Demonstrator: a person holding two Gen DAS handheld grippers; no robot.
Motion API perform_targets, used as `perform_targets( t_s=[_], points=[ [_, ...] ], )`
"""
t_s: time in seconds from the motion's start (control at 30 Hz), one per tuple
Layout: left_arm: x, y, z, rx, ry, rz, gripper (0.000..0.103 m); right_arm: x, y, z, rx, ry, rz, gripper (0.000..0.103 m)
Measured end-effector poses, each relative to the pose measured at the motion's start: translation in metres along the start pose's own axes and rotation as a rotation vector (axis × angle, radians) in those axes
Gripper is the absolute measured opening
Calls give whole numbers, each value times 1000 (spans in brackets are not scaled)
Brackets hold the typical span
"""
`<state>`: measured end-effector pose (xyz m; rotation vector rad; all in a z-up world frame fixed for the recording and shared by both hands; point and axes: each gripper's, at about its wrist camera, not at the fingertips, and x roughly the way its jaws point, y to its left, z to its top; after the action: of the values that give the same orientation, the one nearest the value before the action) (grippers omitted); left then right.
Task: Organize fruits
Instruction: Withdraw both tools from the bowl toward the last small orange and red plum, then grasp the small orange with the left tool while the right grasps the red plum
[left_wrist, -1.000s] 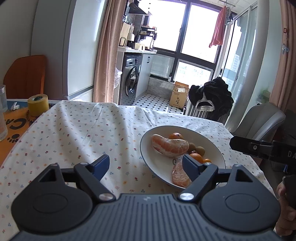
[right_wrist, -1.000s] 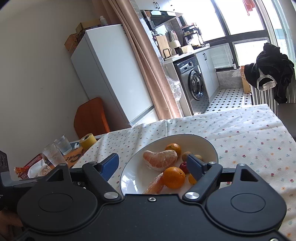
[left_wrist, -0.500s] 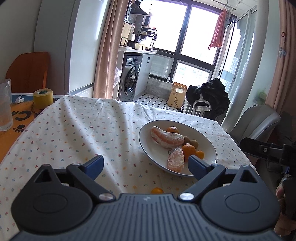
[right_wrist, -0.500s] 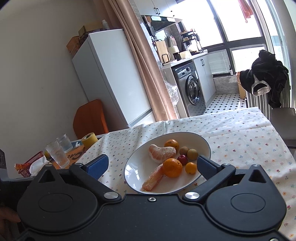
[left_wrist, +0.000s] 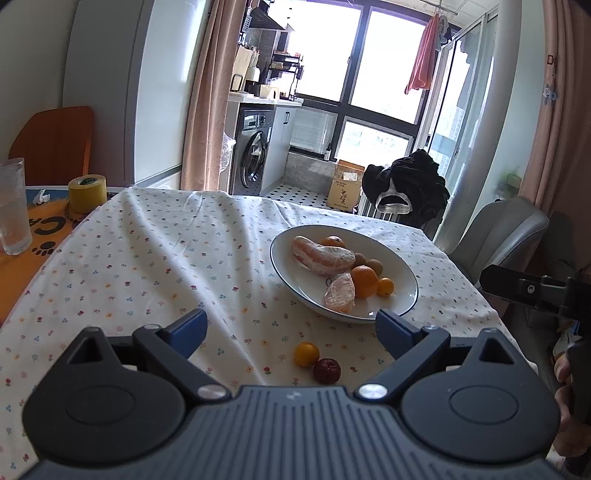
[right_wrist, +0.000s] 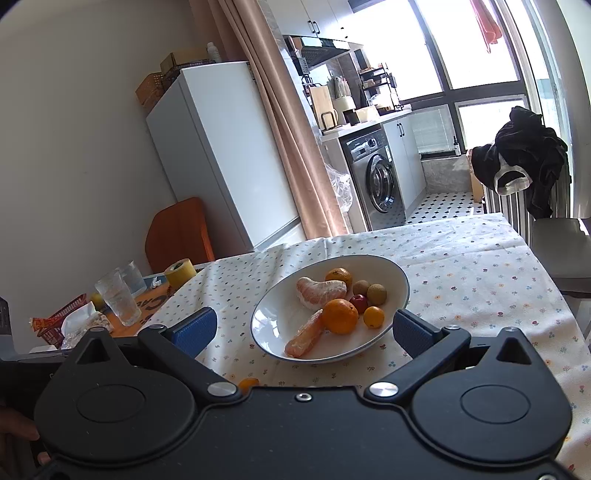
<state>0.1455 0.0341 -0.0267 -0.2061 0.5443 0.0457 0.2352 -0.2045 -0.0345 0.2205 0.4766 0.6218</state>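
Note:
A white plate (left_wrist: 404, 295) (right_wrist: 266, 314) on the flowered tablecloth holds peeled citrus pieces (left_wrist: 323, 254), an orange (left_wrist: 364, 280) (right_wrist: 340, 315), a small kumquat (left_wrist: 385, 287) and other small fruits. A loose kumquat (left_wrist: 306, 353) and a small red fruit (left_wrist: 327, 370) lie on the cloth in front of the plate, between my left gripper's fingers. My left gripper (left_wrist: 291, 328) is open and empty above them. My right gripper (right_wrist: 304, 328) is open and empty, facing the plate; the loose kumquat (right_wrist: 248, 384) peeks over its body.
Drinking glasses (right_wrist: 118, 299) (left_wrist: 13, 206), a yellow tape roll (left_wrist: 87, 194) and snack wrappers (right_wrist: 55, 321) stand at the table's left end. A grey chair (left_wrist: 498, 236) is beyond the right edge. The right gripper's body (left_wrist: 532, 291) shows at the left view's right side.
Both grippers have pulled back from the plate and opened wider. The loose kumquat and red fruit on the cloth have come into the left wrist view.

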Motion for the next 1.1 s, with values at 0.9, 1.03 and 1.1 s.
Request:
perform_targets(
  t_s=[0.9,1.03,1.1],
  points=[
    [-9,14,-31,17,43,24,84,3,16,-33,-25,101,60,85],
    [-3,18,-33,9,53,23,74,13,20,-37,-36,137,78,78],
    [2,20,-34,2,64,20,68,18,23,-39,-48,156,86,75]
  ],
)
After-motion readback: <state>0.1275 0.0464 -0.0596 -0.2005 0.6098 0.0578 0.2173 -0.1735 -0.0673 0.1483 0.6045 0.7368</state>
